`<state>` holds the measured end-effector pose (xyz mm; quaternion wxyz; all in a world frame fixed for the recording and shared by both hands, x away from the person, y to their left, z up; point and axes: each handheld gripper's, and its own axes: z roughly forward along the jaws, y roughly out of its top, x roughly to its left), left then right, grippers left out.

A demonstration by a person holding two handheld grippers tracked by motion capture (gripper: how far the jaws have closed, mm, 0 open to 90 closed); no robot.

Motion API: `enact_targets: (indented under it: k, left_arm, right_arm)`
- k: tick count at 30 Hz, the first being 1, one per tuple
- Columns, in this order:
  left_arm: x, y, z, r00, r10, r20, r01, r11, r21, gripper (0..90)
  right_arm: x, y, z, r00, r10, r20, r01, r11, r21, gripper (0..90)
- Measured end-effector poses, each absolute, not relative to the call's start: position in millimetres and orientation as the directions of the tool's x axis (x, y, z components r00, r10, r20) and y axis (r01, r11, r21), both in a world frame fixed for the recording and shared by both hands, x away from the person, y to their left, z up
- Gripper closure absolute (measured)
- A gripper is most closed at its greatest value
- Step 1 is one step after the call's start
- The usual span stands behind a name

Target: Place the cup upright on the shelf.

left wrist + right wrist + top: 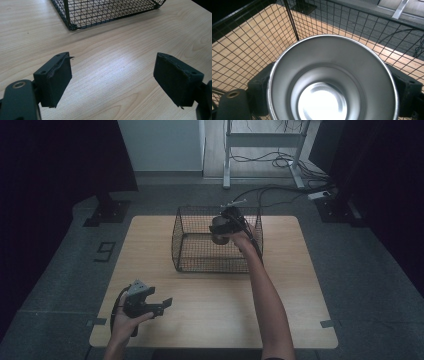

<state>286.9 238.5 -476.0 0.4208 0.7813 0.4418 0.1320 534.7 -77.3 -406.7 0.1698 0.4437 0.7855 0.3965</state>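
A black wire basket (pixel 187 250) stands on the wooden table (pixel 150 245) toward the back. My right gripper (pixel 220 231) is over the basket's inside, shut on a shiny metal cup (pixel 332 82) whose open mouth faces the right gripper view; the black jaws clamp its sides. In the high view the cup (pixel 218 236) hangs above the basket floor. My left gripper (pixel 162 306) rests low near the table's front left, open, with bare tabletop between its pads (pixel 53 80). A corner of the basket (pixel 72 25) shows ahead of it.
The basket's mesh walls (pixel 262 32) surround the cup on all sides. Beyond the table lie grey carpet, a white desk frame (pixel 227 155) and cables (pixel 280 190). Dark curtains flank both sides.
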Motion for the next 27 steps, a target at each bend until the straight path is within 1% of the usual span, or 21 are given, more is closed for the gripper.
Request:
enact_targets:
  k: [8,11,17,27]
  left_arm:
    - [287,239,-476,0.575,0.801,-0.164,0.579,-0.257,0.774,15.4]
    - [287,239,-476,0.576,0.801,-0.164,0.579,-0.257,0.774,15.4]
    - [287,239,-476,0.575,0.801,-0.164,0.578,-0.256,0.775,15.4]
    - [287,240,-475,0.576,0.801,-0.165,0.576,-0.255,0.777,15.4]
  right_arm:
    - [539,-72,-420,-0.553,0.83,0.079,0.568,0.306,0.764,13.2]
    - [542,-68,-428,-0.549,0.833,0.066,0.581,0.324,0.746,13.2]
    - [546,-68,-437,-0.54,0.838,0.08,0.595,0.313,0.74,13.2]
    - [551,-67,-451,-0.53,0.845,0.064,0.613,0.33,0.718,13.2]
